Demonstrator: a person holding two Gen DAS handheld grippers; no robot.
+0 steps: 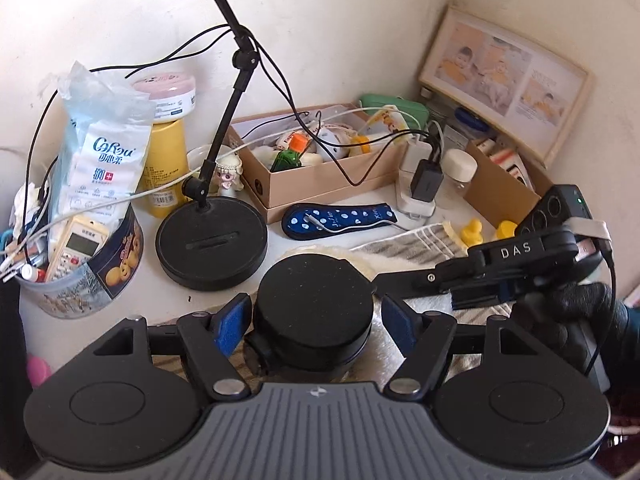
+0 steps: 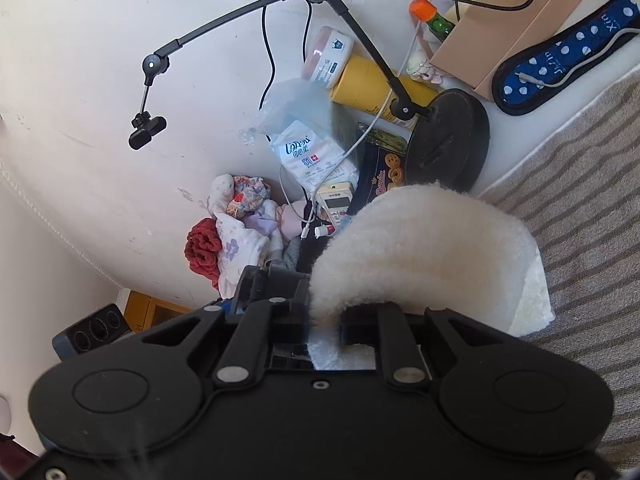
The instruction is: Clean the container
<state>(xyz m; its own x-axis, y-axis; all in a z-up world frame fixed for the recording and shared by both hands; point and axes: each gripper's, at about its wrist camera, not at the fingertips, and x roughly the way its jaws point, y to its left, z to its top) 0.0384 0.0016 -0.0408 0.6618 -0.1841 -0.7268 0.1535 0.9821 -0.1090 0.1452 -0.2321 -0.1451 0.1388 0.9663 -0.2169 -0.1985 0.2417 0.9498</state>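
The container [image 1: 314, 316] is a black, round, lidded jar sitting between the fingers of the left claw [image 1: 314, 320], near the front edge of the surface, on the striped towel [image 1: 412, 242]. The claw is partly open: both blue pads [image 1: 230, 326] stand a bit clear of the jar's sides, so it looks like the jar is resting on its own and not squeezed. Probably that's so it stays put while the other side works on it, but that's a guess.

The right claw [image 2: 326, 322] is pinched tight on a fluffy white cloth [image 2: 420, 240], which folds up and over in front of it. Makes sense as the wiping tool, held by one edge so the bulk hangs free. In the left view that claw comes in from the right, with the person's gloved hand [image 1: 576, 308] behind it, level with the jar.

Further back on the surface it's clutter: the black lamp base [image 1: 212, 242] just behind the jar, a cookie tin [image 1: 88, 276] at the left edge, and a cardboard box [image 1: 320, 176] toward the back.
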